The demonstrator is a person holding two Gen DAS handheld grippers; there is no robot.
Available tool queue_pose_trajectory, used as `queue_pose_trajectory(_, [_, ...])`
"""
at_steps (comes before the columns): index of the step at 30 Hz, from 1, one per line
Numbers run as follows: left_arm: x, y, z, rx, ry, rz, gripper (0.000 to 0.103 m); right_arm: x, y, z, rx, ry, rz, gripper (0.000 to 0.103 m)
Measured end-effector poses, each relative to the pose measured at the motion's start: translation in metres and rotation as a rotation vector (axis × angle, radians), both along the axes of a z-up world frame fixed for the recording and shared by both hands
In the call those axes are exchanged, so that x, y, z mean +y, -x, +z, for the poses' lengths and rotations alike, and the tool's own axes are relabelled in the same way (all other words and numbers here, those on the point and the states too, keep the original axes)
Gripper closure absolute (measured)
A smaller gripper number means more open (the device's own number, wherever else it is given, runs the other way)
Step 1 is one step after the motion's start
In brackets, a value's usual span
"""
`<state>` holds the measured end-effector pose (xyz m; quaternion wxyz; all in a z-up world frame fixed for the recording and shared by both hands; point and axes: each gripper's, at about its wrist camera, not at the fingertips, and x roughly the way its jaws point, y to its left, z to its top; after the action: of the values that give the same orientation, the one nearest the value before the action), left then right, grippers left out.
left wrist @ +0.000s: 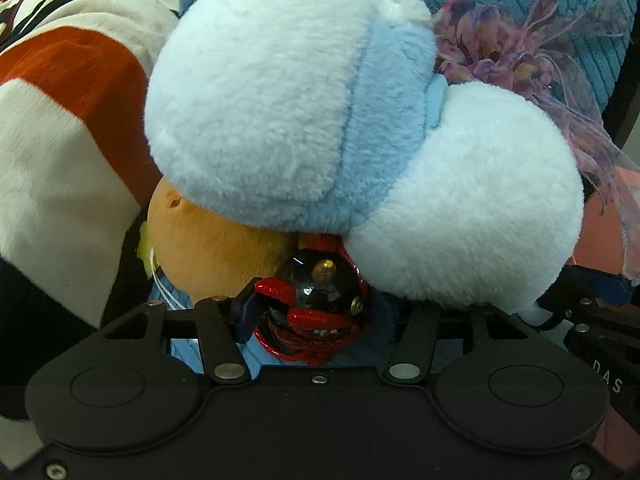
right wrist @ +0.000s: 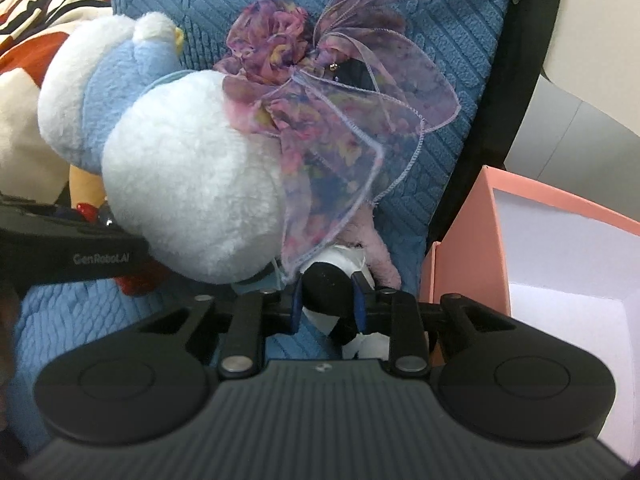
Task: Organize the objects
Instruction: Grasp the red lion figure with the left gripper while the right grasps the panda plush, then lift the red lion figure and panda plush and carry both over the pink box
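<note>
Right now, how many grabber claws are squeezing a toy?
2. The left gripper is shut on the red-and-black toy under the blue-and-white plush. The right gripper is shut on the black-and-white toy beside the pink box.

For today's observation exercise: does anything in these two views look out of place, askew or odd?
Yes. The blue and white plush toy lies tipped over on the blue cushion, slumped onto an orange plush and partly covering the red and black toy in the left tongs. A purple ribbon bow is draped across it.
</note>
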<state>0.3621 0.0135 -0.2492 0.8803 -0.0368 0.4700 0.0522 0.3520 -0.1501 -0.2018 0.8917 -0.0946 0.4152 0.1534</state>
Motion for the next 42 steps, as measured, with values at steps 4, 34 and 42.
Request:
queue_pose_trajectory(4, [0.004,0.018,0.007,0.008,0.047,0.018,0.05,-0.002,0.015,0.01,-0.017,-0.019,0.003,0.075])
queue_pose_trajectory(34, [0.007,0.101,0.014,0.073,0.242,0.074,0.052,-0.045,0.081,0.005,0.229,-0.403,-0.197,0.075])
queue_pose_trajectory(42, [0.012,0.1,0.012,0.085,0.263,0.097,0.041,-0.029,0.079,0.002,0.216,-0.323,-0.106,0.063])
